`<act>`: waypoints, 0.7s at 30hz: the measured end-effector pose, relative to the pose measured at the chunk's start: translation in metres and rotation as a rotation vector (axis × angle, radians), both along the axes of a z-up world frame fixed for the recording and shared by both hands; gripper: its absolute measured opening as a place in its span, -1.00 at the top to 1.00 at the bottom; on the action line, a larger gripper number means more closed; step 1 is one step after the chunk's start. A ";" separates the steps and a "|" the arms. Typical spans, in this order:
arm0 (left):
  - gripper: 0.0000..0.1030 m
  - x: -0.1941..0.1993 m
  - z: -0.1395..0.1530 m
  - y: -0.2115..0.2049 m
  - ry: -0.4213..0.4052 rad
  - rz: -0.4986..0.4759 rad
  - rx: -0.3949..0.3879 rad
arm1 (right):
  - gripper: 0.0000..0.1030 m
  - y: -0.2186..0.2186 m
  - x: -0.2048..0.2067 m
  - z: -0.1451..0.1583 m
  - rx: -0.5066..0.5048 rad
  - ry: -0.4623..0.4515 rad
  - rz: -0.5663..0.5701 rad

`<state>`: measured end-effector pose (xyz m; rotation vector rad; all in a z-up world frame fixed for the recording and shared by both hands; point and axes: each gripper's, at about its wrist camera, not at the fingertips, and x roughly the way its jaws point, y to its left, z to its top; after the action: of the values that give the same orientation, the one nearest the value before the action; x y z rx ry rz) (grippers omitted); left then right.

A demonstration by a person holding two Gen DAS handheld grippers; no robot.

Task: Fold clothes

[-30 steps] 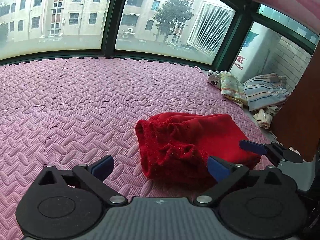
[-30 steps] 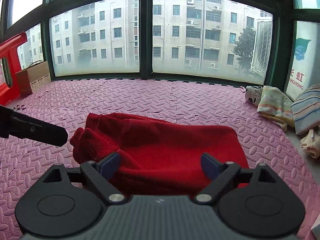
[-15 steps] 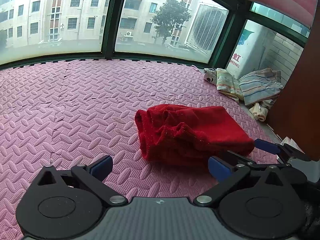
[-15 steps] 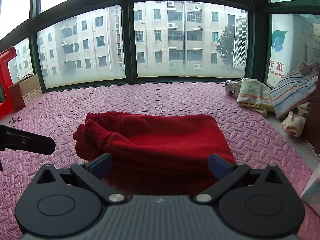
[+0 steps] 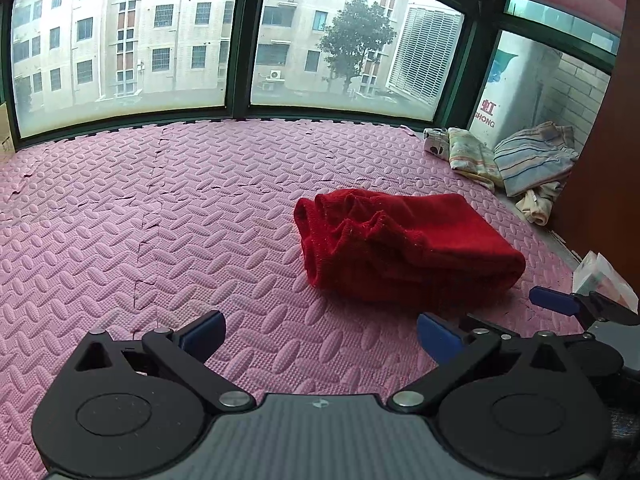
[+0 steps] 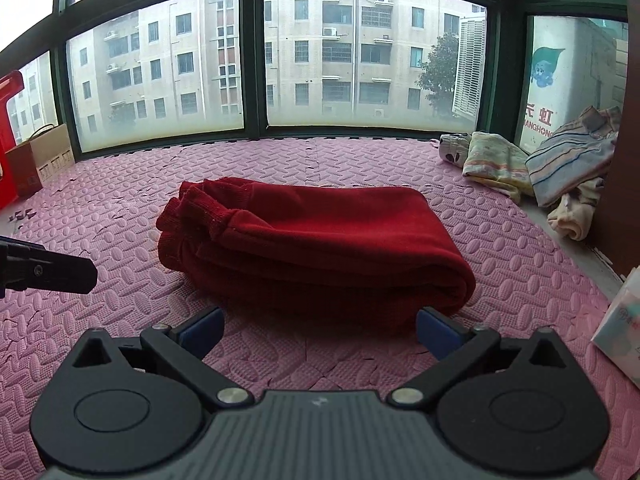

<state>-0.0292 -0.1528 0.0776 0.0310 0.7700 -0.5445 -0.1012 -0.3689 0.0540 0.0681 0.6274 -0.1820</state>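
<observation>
Red knit: folded garment (image 6: pixel 316 244) is lying on the pink foam floor mat (image 6: pixel 360 160), bunched ribbed edges facing left, smooth fold facing right; also showing in the left wrist view (image 5: pixel 404 244), right of centre.
Garment type: not resolving; underside and inner layers are hiding under the top fold.
Right gripper (image 6: pixel 318 330): jaws are standing wide apart, nothing between them, blue pads sitting just short of the garment's near edge, not touching it.
Left gripper (image 5: pixel 320 334): jaws are standing apart over bare mat, gripping nothing; garment is lying ahead and to the right, clear of the pads.
Cross-view: right gripper's blue fingertip (image 5: pixel 554 300) is poking in at the right edge of the left wrist view, body cut off by the frame; a black finger of the left gripper (image 6: pixel 52 274) is entering from the left of the right wrist view, pad not showing.
Far right corner: pile of other clothes, striped (image 6: pixel 572 164) and pale floral (image 6: pixel 496 162), is sitting well apart from the red garment; partly blocked by a dark brown panel (image 6: pixel 624 200).
Right edge: pale packet (image 6: pixel 620 336) is being cut off by the frame, print unreadable.
Left edge: brown paper bag (image 6: pixel 40 156) and a red object (image 6: pixel 8 140), both only partly in frame.
</observation>
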 end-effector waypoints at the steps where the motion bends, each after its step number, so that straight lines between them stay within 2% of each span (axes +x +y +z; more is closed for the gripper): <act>1: -1.00 -0.002 -0.001 0.001 0.002 0.000 0.004 | -1.00 0.000 -0.001 0.000 0.007 0.001 -0.006; 21: -1.00 -0.023 -0.013 0.003 0.040 -0.009 0.032 | -1.00 0.003 -0.013 -0.006 0.020 0.037 -0.057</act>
<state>-0.0521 -0.1498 0.0648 0.0532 0.8182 -0.5428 -0.1145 -0.3659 0.0482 0.1017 0.6650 -0.2323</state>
